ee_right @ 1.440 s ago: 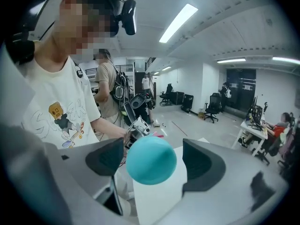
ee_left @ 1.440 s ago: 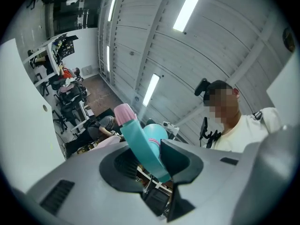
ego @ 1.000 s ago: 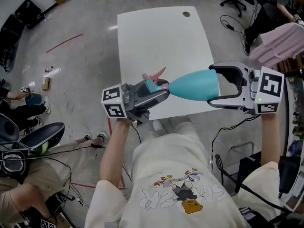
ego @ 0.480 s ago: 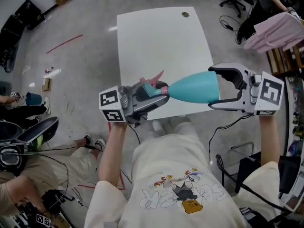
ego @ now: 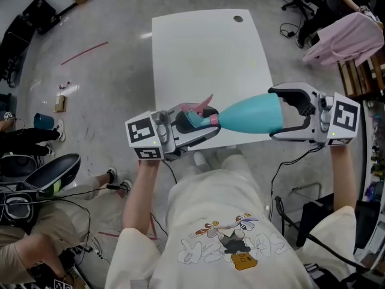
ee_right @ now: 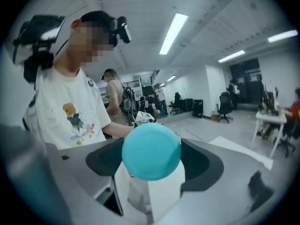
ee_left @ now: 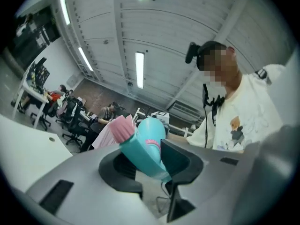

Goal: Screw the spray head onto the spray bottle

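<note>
room: open workroom with a grey floor [ego: 108, 101], office chairs at the far edge and gear along the left; a white table [ego: 204, 59] with a small round grommet [ego: 239, 18] stands before the person.
task's things: spray bottle [ego: 249, 114] and spray head [ego: 195, 118] are both held in the air above the table's near edge, lying about level, with the pink collar [ego: 212, 120] at the bottle's neck.
left gripper [ego: 194, 127]: jaws drawn in narrow on the spray head's teal body; the pink nozzle [ee_left: 123, 128] pokes out past them.
right gripper [ego: 287, 114]: jaws set wide around the bottle's fat end, pressing on either side of its round base [ee_right: 151, 151].
step in hand: threading the head onto the neck, as i judge it; how far the thread has caught cannot be told.
doing it well: hold head and bottle on one line, press lightly together and turn one against the other; if the collar sits tilted, back off and start the thread again.
risk: the bottle is smooth and tapered, so it may slip or spin in the wide grip.
around: pink cloth [ego: 346, 38] at the right, a black cable [ego: 280, 179] by the person's right side, red tape [ego: 84, 53] on the floor, people seated at the edges.
in the way: nothing stands between the two parts; the table lies below, apart from both.
</note>
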